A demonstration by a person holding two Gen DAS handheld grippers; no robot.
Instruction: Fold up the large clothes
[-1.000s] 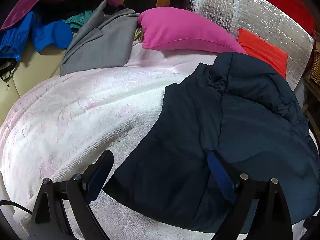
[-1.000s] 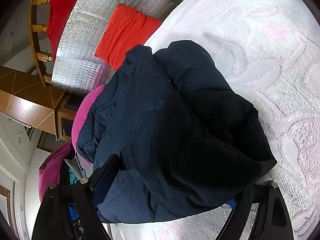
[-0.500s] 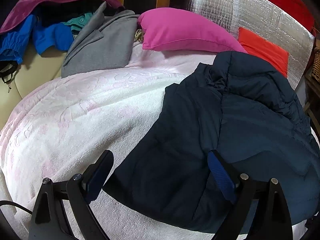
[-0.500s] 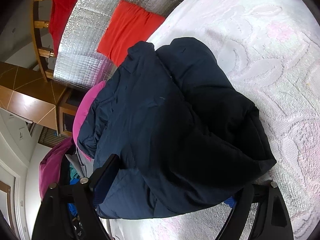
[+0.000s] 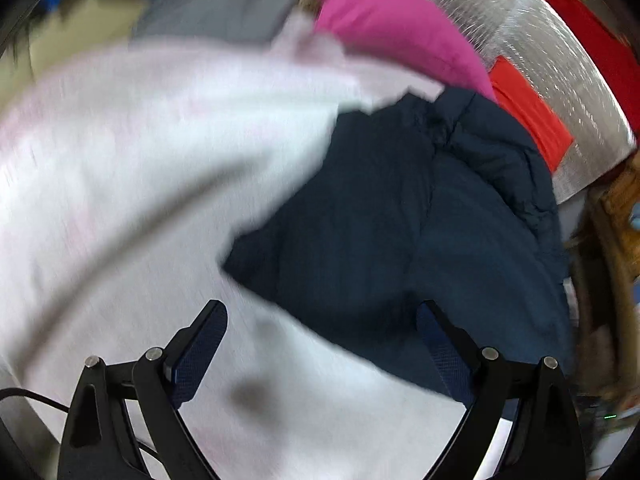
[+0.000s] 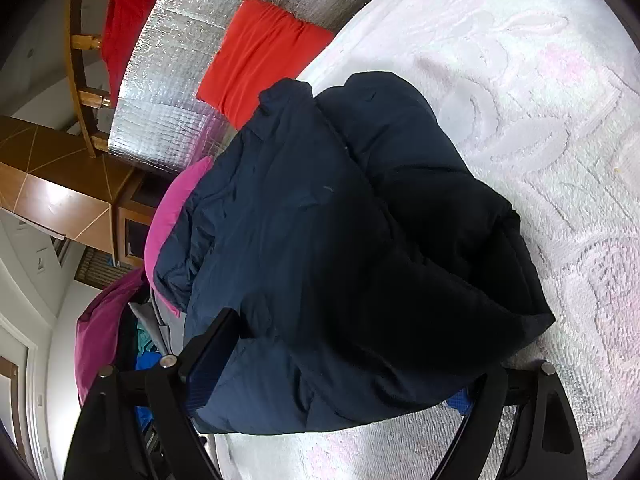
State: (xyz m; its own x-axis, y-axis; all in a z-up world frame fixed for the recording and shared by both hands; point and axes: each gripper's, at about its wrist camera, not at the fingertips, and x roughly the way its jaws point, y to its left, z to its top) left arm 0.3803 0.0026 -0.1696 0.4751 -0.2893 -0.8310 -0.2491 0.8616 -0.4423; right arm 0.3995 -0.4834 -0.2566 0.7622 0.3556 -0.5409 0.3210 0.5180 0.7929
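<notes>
A dark navy puffer jacket (image 5: 408, 232) lies folded in a bundle on a white and pink towel-like bed cover (image 5: 160, 168). My left gripper (image 5: 320, 348) is open and empty, just in front of the jacket's near hem, with its right finger over the hem. In the right wrist view the jacket (image 6: 340, 248) fills the middle. My right gripper (image 6: 340, 376) is open, its jaws standing on either side of the jacket's near edge; the right fingertip is mostly hidden behind the fabric.
A pink pillow (image 5: 392, 20), a grey garment (image 5: 224, 8) and blue clothes lie at the head of the bed. An orange cushion (image 6: 260, 52) leans on a silver foil sheet (image 6: 168, 92). A wooden cabinet (image 6: 60, 200) stands beyond.
My left gripper has pulled back and swung left, so the jacket now sits farther off and the view is blurred. My right gripper has barely moved.
</notes>
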